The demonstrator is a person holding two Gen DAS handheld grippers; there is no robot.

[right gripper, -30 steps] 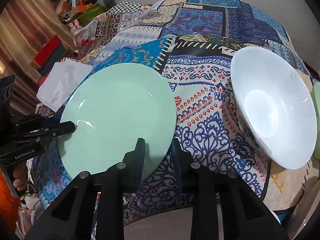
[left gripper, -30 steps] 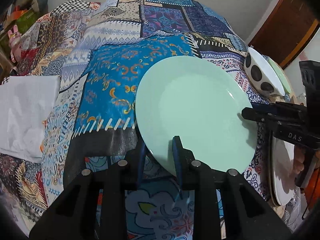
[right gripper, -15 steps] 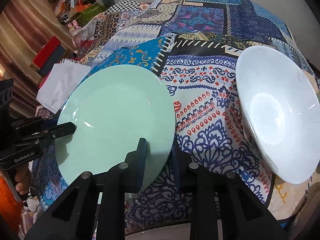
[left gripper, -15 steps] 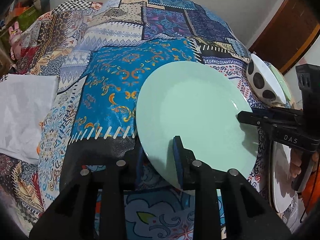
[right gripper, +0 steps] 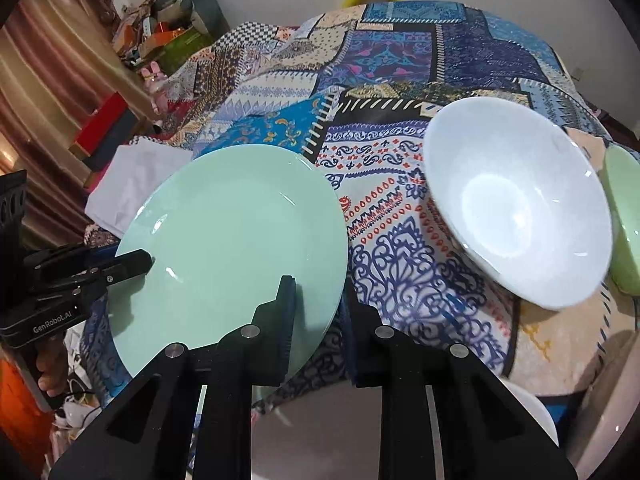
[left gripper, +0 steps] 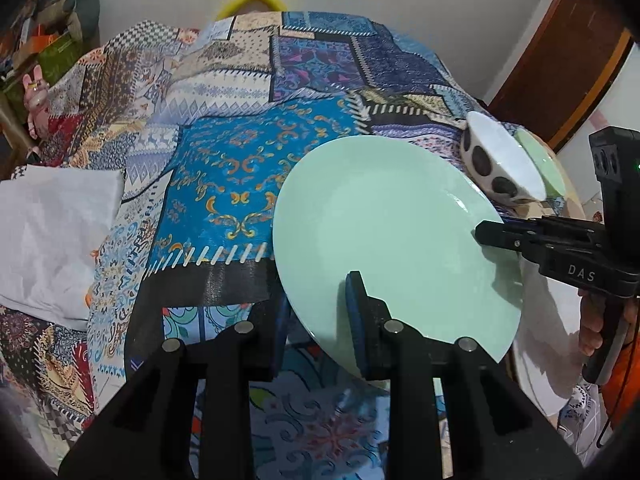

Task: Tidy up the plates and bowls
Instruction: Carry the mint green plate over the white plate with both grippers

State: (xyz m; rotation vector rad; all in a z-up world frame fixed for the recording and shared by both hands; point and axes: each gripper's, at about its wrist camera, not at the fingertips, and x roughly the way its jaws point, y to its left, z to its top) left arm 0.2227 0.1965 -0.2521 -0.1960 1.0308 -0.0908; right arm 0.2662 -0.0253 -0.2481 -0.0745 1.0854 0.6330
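Observation:
A mint green plate [left gripper: 392, 236] is held tilted above the patchwork tablecloth [left gripper: 240, 168] by both grippers. My left gripper [left gripper: 316, 308] is shut on the plate's near rim. My right gripper [right gripper: 316, 304] is shut on the opposite rim of the plate [right gripper: 232, 240]; it also shows in the left wrist view [left gripper: 492, 236]. A white bowl [right gripper: 516, 204] with black dots on the outside [left gripper: 500, 160] sits on the cloth to the right of the plate.
A light green dish [right gripper: 624, 220] lies beyond the white bowl. White plates [left gripper: 548, 344] sit low at the table's near right edge. A white folded cloth [left gripper: 52, 232] lies at the left. A cluttered shelf [right gripper: 160, 40] stands far left.
The plate has risen and tilted more, held by both grippers. Both cameras have drawn back, and the white bowl appears further left in the right wrist view.

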